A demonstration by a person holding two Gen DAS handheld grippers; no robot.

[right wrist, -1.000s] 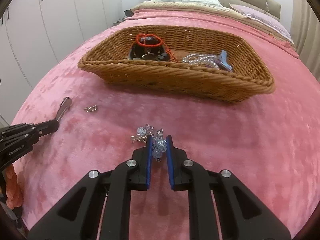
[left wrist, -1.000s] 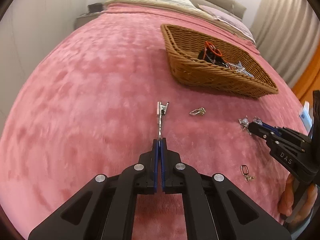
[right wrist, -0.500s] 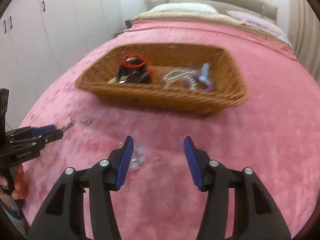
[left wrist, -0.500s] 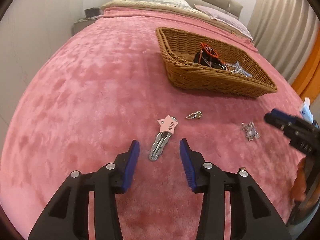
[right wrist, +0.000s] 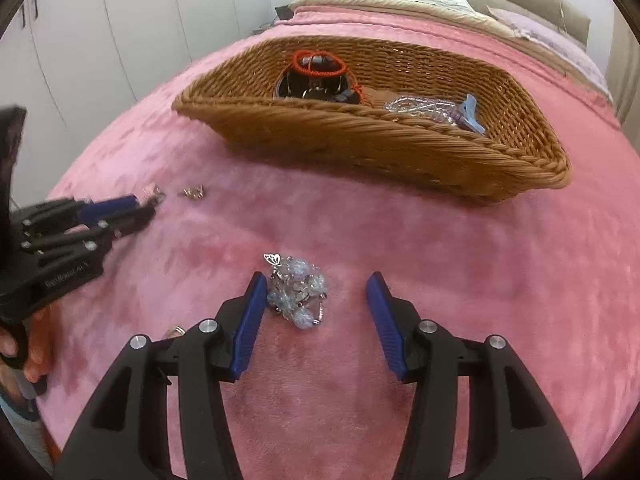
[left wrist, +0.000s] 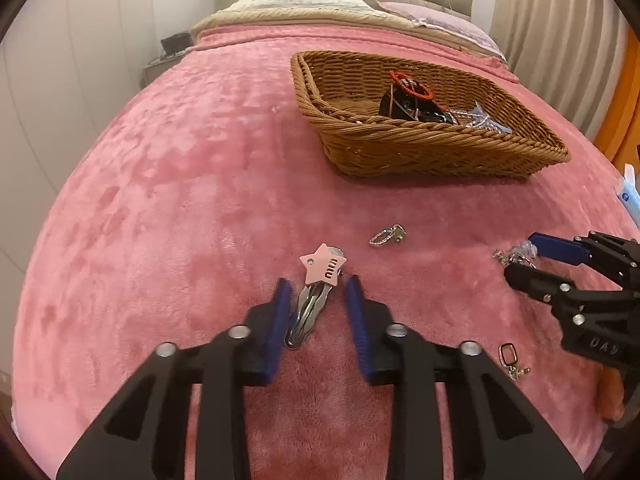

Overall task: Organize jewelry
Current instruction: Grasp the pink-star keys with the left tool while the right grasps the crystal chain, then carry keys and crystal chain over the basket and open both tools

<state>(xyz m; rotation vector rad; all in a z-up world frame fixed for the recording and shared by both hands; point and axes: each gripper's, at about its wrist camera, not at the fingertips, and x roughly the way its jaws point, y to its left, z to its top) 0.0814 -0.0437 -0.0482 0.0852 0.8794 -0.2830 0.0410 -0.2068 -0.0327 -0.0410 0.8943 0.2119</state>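
Observation:
A pink star hair clip point(left wrist: 316, 292) lies on the pink blanket between the fingers of my open left gripper point(left wrist: 316, 288). A beaded bracelet with a butterfly charm point(right wrist: 298, 290) lies between the fingers of my open right gripper point(right wrist: 316, 284), close to its left finger. A wicker basket point(left wrist: 432, 148) stands beyond; in the right wrist view point(right wrist: 400, 140) it holds a red-corded dark bundle point(right wrist: 316, 76) and clear beads with a blue clip point(right wrist: 436, 108). My right gripper shows in the left wrist view point(left wrist: 520, 256), my left gripper in the right wrist view point(right wrist: 144, 206).
A small silver ring piece point(left wrist: 387, 236) lies on the blanket between the clip and the basket. A small gold clasp point(left wrist: 512, 358) lies at the right front. Pillows and a headboard stand behind the basket; white wardrobes point(right wrist: 100, 20) are at the left.
Both grippers opened and let go: the hair clip now lies flat on the blanket and the bracelet lies loose. Both grippers have since moved back down around their pieces.

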